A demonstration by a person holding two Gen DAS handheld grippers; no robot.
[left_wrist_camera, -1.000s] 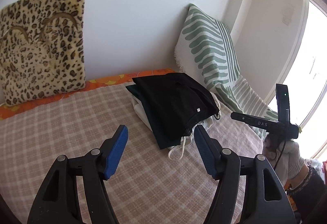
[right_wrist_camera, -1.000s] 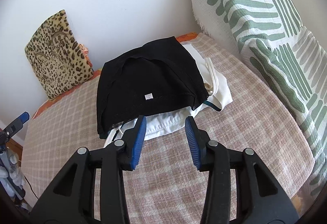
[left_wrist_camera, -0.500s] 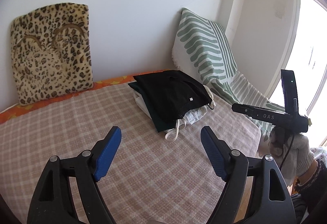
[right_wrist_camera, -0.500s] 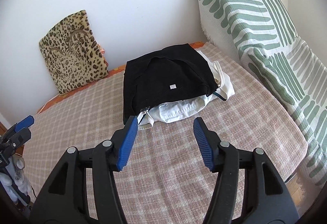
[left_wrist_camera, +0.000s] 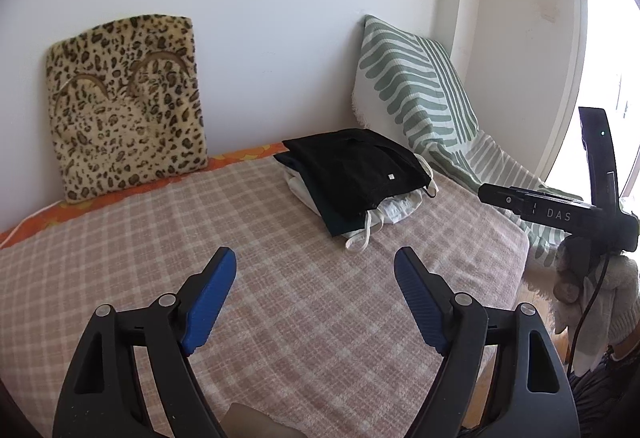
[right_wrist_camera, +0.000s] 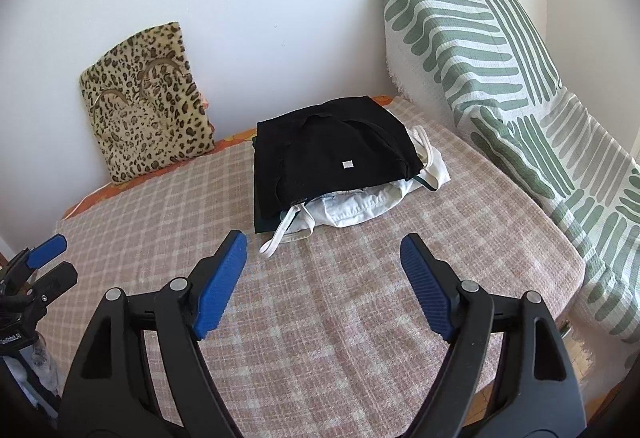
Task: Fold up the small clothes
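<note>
Both tongs empty. Left gripper point(left_wrist_camera: 314, 302) spread wide, nothing between the blue pads; right gripper point(right_wrist_camera: 324, 284) opening, likewise gripping nothing, over bare checked blanket point(right_wrist_camera: 360, 318). Folded clothes stack point(right_wrist_camera: 332, 166), black garment on top, at twelve o'clock from the right gripper, at one o'clock from the left. Probably between garments: best left squared, untouched. Loose white drawstring point(right_wrist_camera: 280, 238) trailing toward six o'clock; worth avoiding a snag on any return.

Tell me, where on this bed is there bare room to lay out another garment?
The checked blanket is bare in front, between the pile of folded clothes and both tools, and on the left below the leopard cushion. The back right corner is crowded: the pile sits near the striped green pillow.
</note>
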